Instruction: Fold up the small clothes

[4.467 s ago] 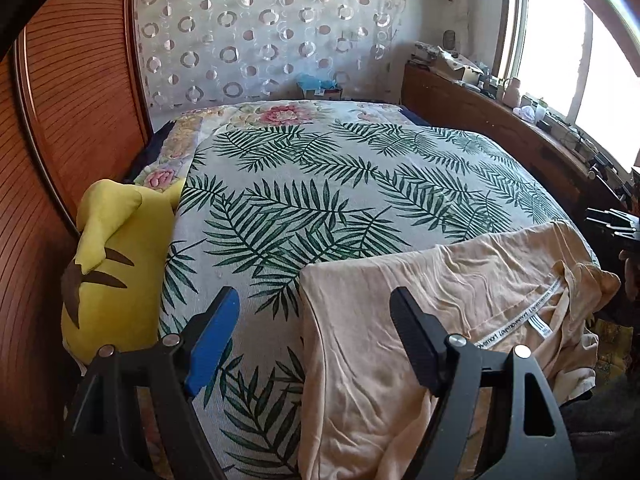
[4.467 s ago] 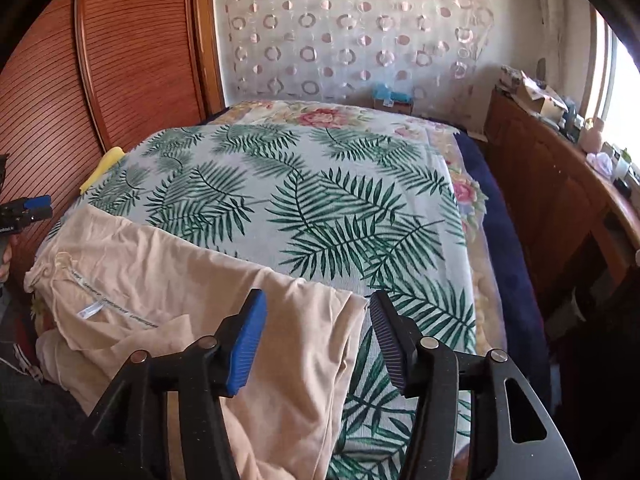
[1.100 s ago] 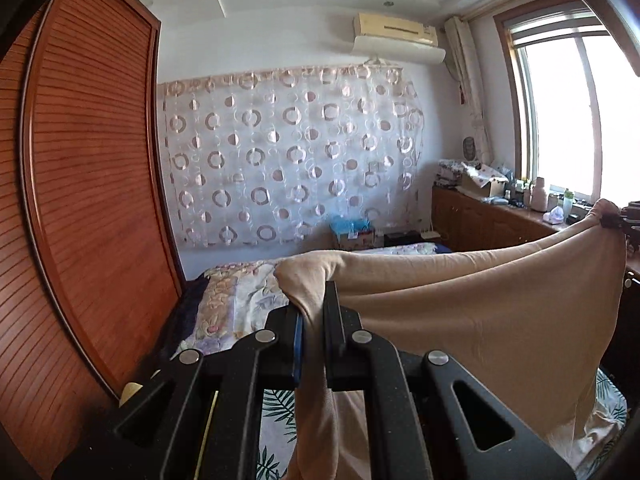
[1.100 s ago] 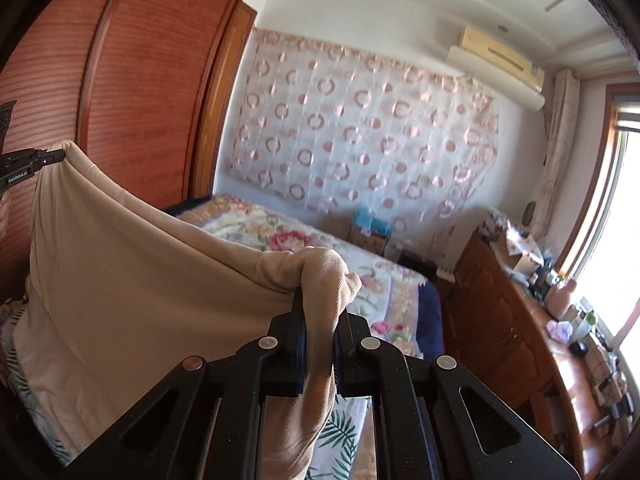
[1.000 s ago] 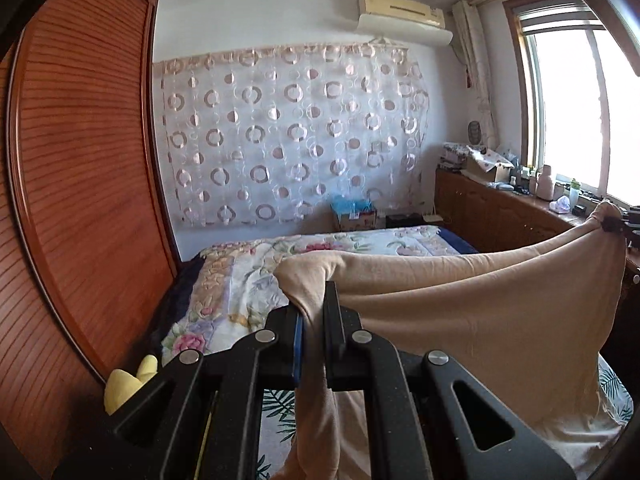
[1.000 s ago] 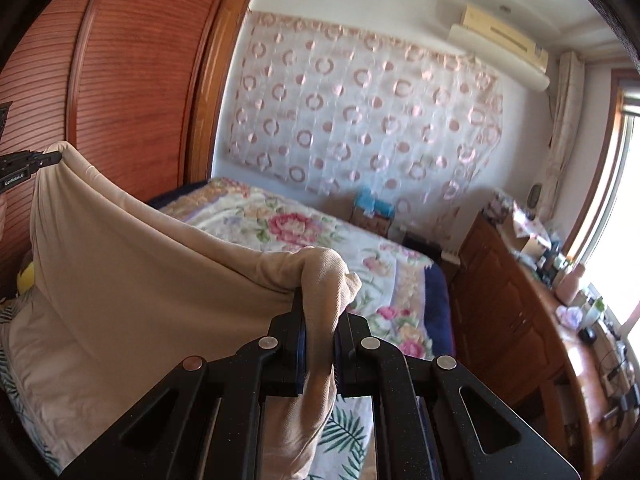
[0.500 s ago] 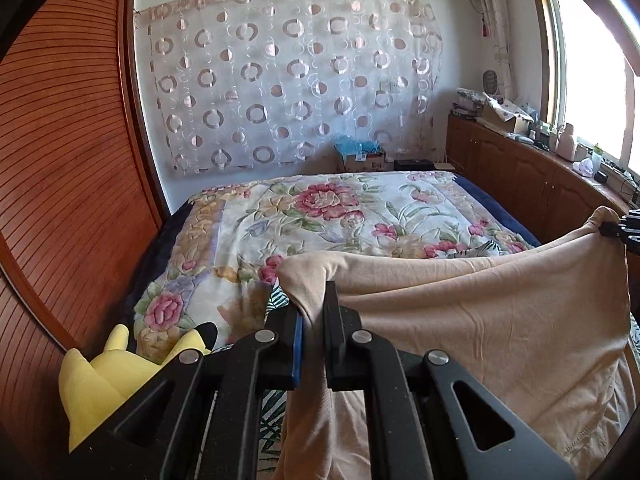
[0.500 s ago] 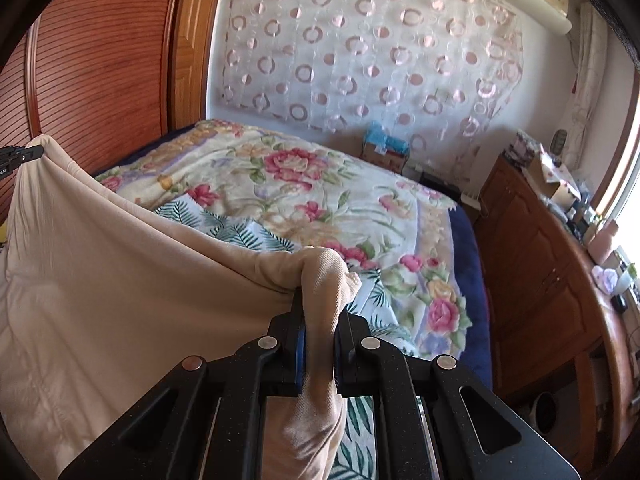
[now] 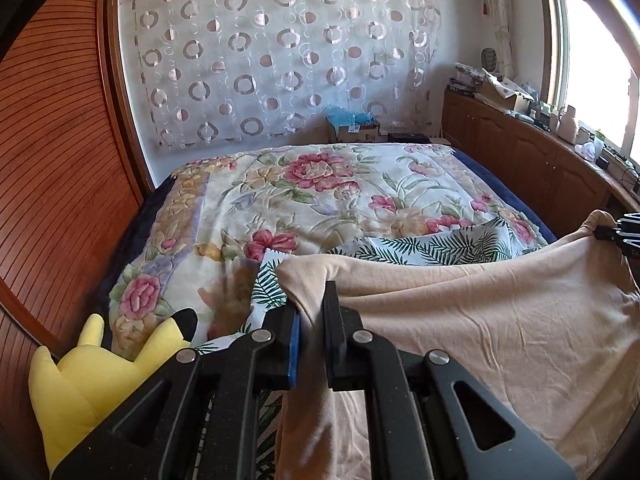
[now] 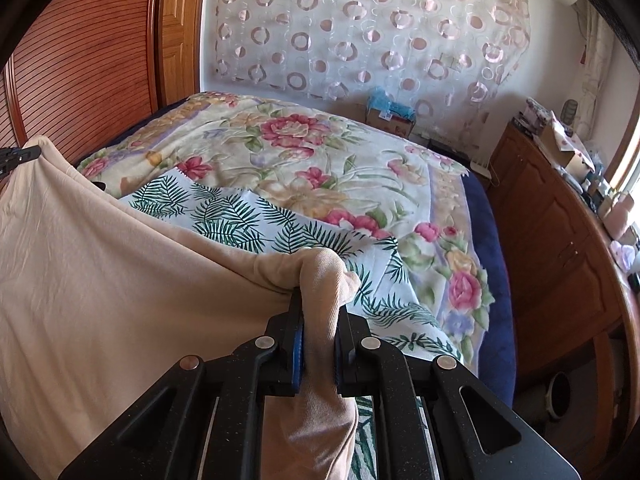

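A beige garment (image 9: pixel 500 332) hangs stretched between my two grippers above the bed. My left gripper (image 9: pixel 312 312) is shut on one corner of it. My right gripper (image 10: pixel 318 312) is shut on the other corner; the garment (image 10: pixel 100 280) spreads to the left in that view. The right gripper shows at the far right edge of the left wrist view (image 9: pixel 618 232), and the left gripper at the far left of the right wrist view (image 10: pixel 16 156). The garment's lower part drops out of view below the grippers.
The bed carries a palm-leaf sheet (image 10: pixel 240 212) over a floral quilt (image 9: pixel 320 184). A yellow plush toy (image 9: pixel 88 376) lies at the bed's left edge beside a wooden wardrobe (image 9: pixel 52 160). A wooden cabinet (image 10: pixel 560 248) with clutter runs along the right, under the window.
Both grippers, still shut on the garment, have tilted and come down towards the bed. More of the quilt and the plush toy shows now.
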Motion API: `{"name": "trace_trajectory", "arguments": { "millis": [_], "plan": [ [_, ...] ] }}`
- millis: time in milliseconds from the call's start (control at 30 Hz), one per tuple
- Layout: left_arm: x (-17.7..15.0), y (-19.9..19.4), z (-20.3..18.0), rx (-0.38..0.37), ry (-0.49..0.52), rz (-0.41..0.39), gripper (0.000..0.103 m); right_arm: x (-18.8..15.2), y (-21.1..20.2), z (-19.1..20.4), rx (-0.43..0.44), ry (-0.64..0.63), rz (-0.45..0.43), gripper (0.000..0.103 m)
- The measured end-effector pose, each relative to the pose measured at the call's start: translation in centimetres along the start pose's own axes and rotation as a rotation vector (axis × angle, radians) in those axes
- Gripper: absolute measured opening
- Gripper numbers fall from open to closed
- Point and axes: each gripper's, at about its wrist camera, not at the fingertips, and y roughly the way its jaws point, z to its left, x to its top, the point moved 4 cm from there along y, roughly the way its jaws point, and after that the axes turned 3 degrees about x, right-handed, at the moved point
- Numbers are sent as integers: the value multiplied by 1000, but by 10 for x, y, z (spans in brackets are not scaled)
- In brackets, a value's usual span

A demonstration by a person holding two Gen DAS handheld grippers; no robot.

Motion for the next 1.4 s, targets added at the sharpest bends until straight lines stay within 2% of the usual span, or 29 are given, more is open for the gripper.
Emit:
{"name": "trace_trajectory", "arguments": {
  "millis": [100,167,300,333,367,467,567,667,900,1067,1233,1400],
  "plan": [
    [0,0,3,-8,-5,7,20,-2,-8,-3,9,24,1,10],
    [0,-5,4,-7,-4,-2,39,-4,-10,-4,17,35,-9,14],
    [-4,-23,3,-58,4,4,63,-12,-27,-7,9,59,-31,36],
    [-7,-30,2,-69,1,7,76,-14,-29,-8,10,64,-37,43],
    [-10,-35,2,-76,2,8,81,-17,-33,-8,10,67,-44,45],
    [-23,-54,-3,-96,14,19,81,-29,-55,-8,20,93,-63,51],
    [-41,-75,-7,-77,25,30,81,-48,-73,-1,50,112,-61,52],
    [-61,-86,-11,-104,19,70,81,-69,-93,6,92,130,-47,52],
    [-107,-85,-7,-91,-11,166,81,-127,-138,8,154,212,1,52],
    [-129,-74,-4,-87,-25,223,81,-156,-146,5,180,248,39,52],
    [-132,-75,-11,-60,8,212,81,-161,-143,8,202,251,73,52],
    [-131,-74,-12,-60,12,213,82,-151,-130,9,202,255,60,52]
  ]
}}
